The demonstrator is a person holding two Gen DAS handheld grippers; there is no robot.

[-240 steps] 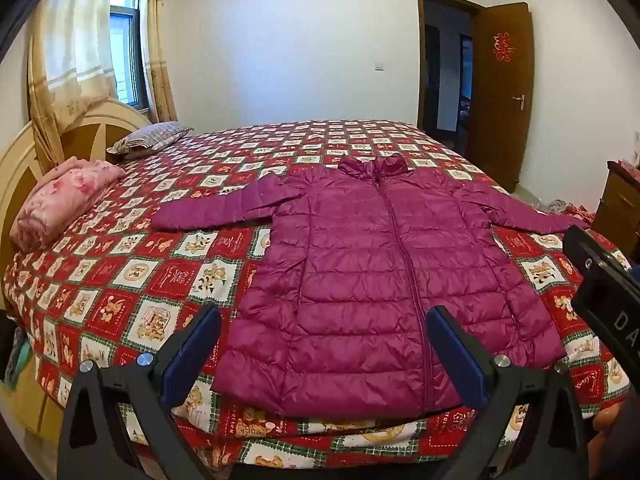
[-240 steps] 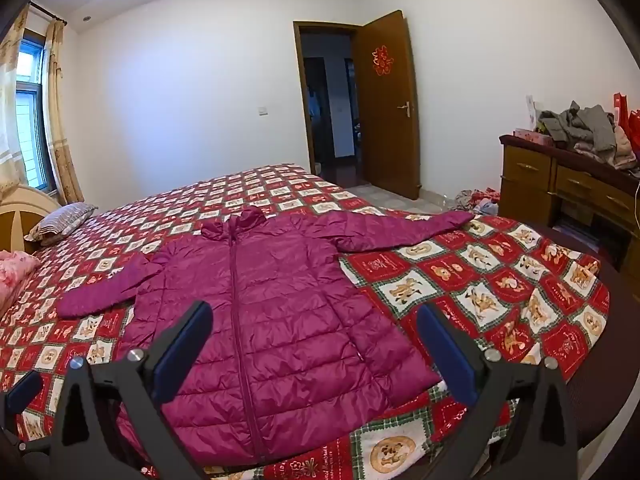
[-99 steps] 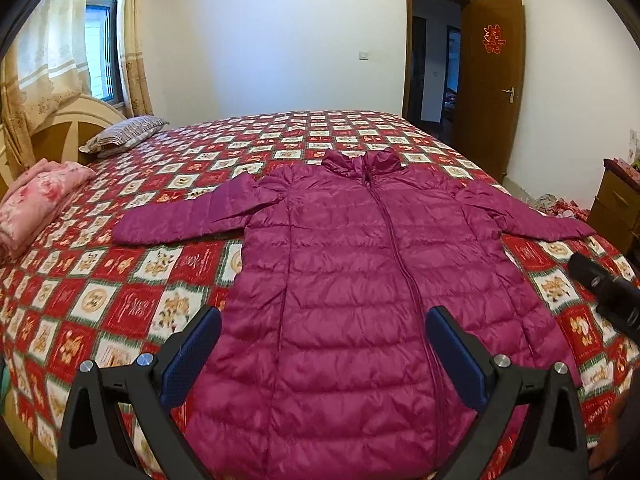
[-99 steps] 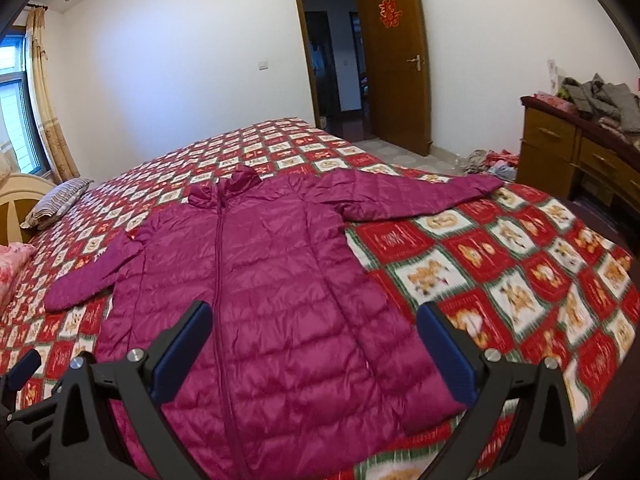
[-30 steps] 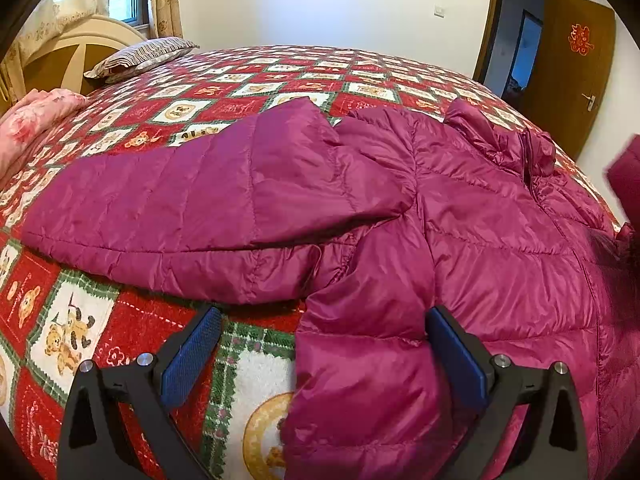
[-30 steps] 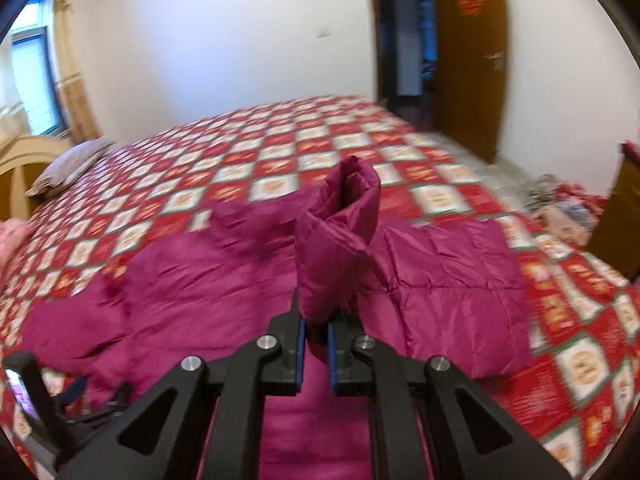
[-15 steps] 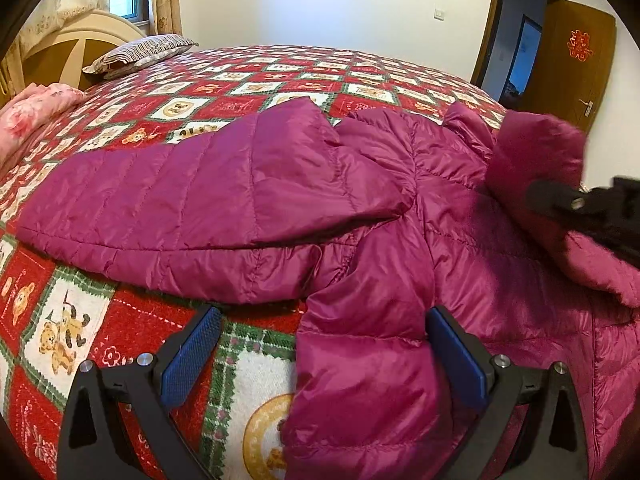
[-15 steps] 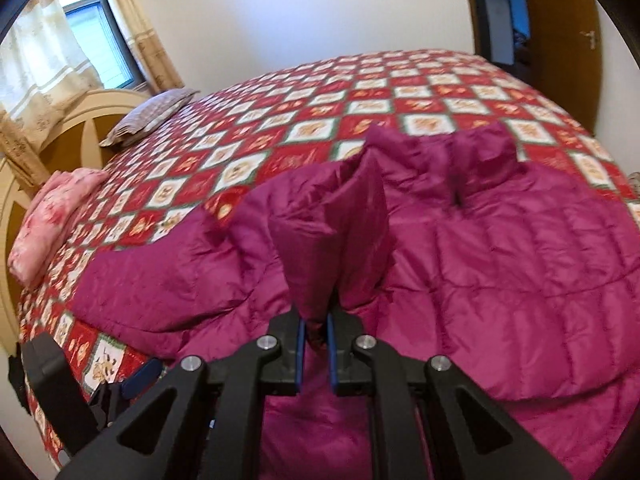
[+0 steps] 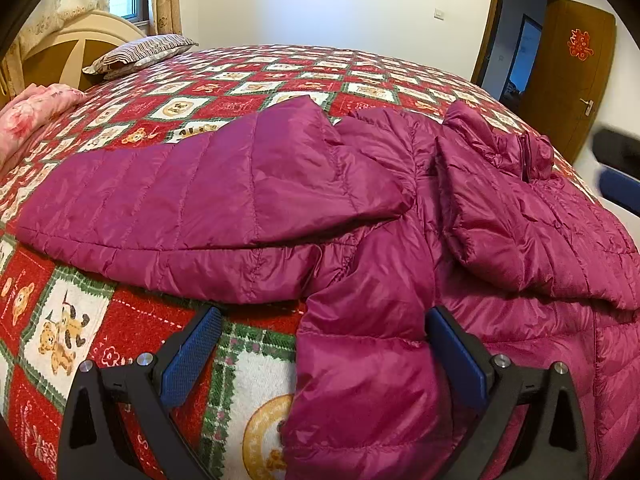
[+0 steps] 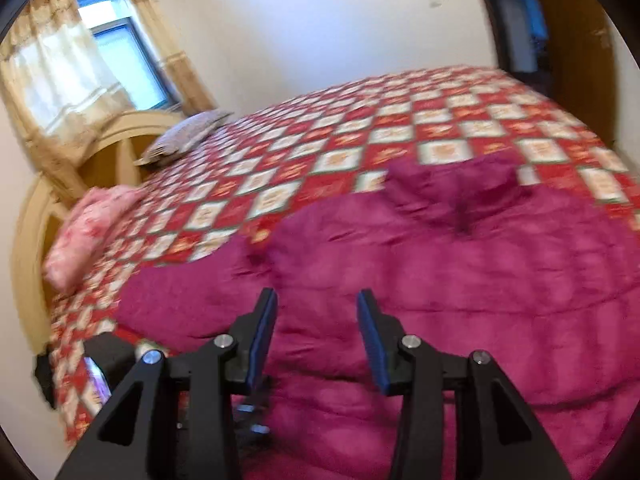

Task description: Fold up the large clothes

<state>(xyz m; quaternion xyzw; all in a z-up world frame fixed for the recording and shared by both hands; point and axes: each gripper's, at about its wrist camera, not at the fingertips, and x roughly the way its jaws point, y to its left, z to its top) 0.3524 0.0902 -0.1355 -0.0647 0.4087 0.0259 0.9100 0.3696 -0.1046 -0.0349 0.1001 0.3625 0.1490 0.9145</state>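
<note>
Jacket [image 9: 400,216] — beside striped pillow [image 9: 140,50]

both wrist views low, sharing jacket [image 9: 360,208]

One magenta puffer jacket [image 9: 400,216], one patterned bedspread [image 9: 280,76], one striped pillow [image 9: 140,54], one pink bundle [image 9: 36,108], one door [image 9: 580,76]

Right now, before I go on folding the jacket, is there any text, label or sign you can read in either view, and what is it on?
Red paper decoration on the wooden door: an ornamental character, too stylised and small to read.
Bedspread: bear pictures with faint lettering in the red squares, too small to read.
Purple jacket: no label or brand showing.
Right wrist view: motion-blurred, nothing legible.
</note>
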